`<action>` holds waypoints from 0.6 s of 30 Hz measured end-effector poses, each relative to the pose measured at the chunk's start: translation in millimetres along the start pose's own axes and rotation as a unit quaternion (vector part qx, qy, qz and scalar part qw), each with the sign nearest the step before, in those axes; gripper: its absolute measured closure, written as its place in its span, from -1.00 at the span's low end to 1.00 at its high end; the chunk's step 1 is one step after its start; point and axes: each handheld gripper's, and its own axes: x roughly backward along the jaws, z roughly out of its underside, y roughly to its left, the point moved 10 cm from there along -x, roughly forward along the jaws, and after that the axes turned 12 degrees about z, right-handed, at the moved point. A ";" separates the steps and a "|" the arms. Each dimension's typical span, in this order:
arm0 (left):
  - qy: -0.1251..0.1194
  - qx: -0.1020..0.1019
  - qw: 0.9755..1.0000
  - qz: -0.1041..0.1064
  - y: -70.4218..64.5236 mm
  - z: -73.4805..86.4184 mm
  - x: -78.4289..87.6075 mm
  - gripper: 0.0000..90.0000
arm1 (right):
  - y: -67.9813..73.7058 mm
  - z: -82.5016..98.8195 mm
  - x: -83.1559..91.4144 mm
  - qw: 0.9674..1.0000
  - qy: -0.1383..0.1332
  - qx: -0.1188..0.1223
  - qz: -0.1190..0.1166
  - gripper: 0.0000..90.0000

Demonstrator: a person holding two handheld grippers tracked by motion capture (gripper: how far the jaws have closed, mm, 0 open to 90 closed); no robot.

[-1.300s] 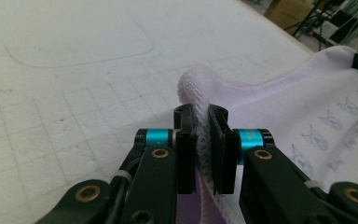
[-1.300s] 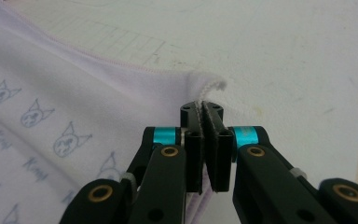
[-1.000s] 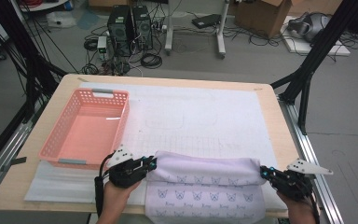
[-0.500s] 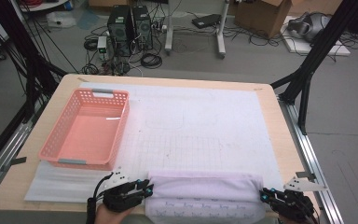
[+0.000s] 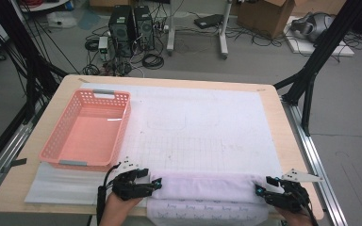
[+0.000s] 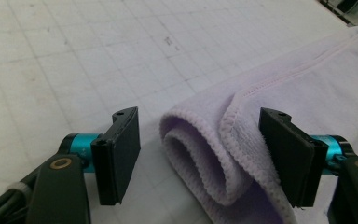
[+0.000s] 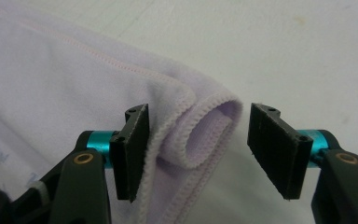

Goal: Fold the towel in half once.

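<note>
A lilac towel (image 5: 202,186) lies folded along the table's near edge, its printed underside showing in front. My left gripper (image 5: 156,183) is at the towel's left end and my right gripper (image 5: 260,189) at its right end. In the left gripper view my left gripper (image 6: 203,158) is open around the looped fold of the towel (image 6: 261,93). The left pad stands clear of the cloth. In the right gripper view my right gripper (image 7: 205,149) is also open around the fold of the towel (image 7: 74,84), the right pad clear of it. Both pairs of jaws have just been opening.
A pink plastic basket (image 5: 87,136) stands empty at the left on the white gridded mat (image 5: 207,127). A thin white foam sheet (image 5: 61,186) lies in front of it. The wooden table edge (image 5: 292,150) runs close to my right hand.
Both grippers were shut on the towel's fold and held it a little higher. They have sunk toward the near edge, laid the fold down, and their jaws have opened off the cloth.
</note>
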 end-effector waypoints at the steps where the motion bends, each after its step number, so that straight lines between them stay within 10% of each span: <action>1: 0.002 -0.005 1.000 0.004 -1.6 1.1 -0.5 -0.29 | 2.0 0.6 -2.0 1.000 0.003 0.005 -0.005 -0.12; 7: 0.017 -0.043 0.999 0.001 -10.2 7.4 -3.2 0.11 | 7.3 3.2 -1.3 1.000 0.012 0.012 -0.023 0.38; 10: 0.016 -0.025 0.999 0.019 -15.1 10.5 -4.6 0.59 | 11.6 4.5 0.5 0.998 0.019 -0.004 -0.054 0.69; 18: -0.027 -0.020 0.999 0.025 -9.2 -18.8 5.1 0.72 | 8.7 -11.7 7.8 0.998 -0.039 0.009 -0.054 0.79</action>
